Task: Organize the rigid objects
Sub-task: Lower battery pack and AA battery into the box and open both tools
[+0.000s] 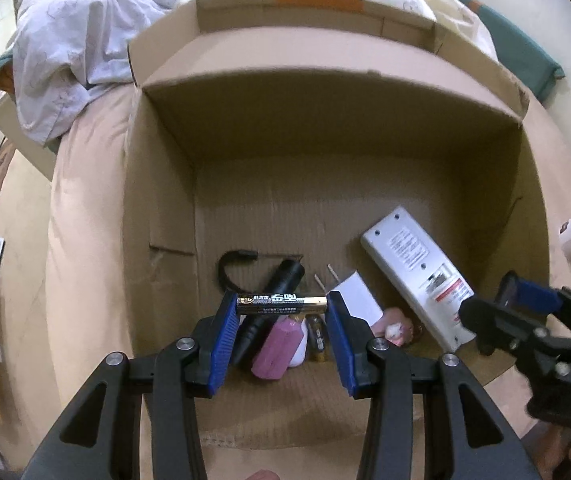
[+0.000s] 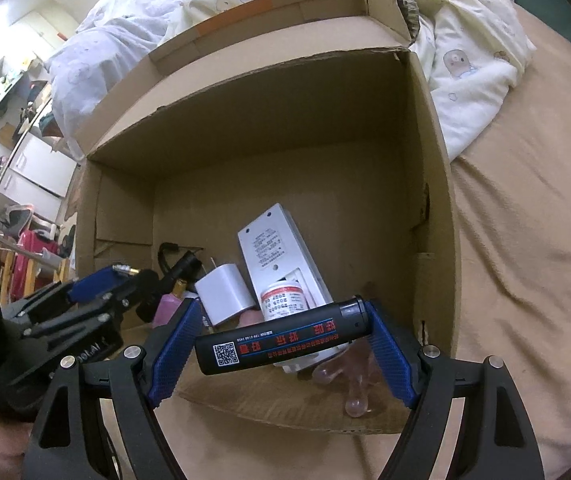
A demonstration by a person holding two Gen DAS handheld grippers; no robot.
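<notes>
Holding items endwise over the open cardboard box (image 1: 157, 184) on the bed: left tool (image 1: 282, 305) clamps a battery (image 1: 281, 303) by its two ends, right tool (image 2: 281, 344) likewise grips a black lighter (image 2: 285, 336). Both hang above the remote (image 2: 281, 256), charger plug (image 2: 225, 294) and flashlight (image 1: 273, 300) lying in the box, likely for dropping in.

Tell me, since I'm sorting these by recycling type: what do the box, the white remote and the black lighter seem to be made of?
Box: brown corrugated cardboard, matte; fluting and torn edges show. White remote: likely hard plastic, smooth with a slight sheen; moulded back with screw holes and a printed label. Black lighter: apparently glossy plastic with a printed wrap; its metal parts are not visible.
</notes>
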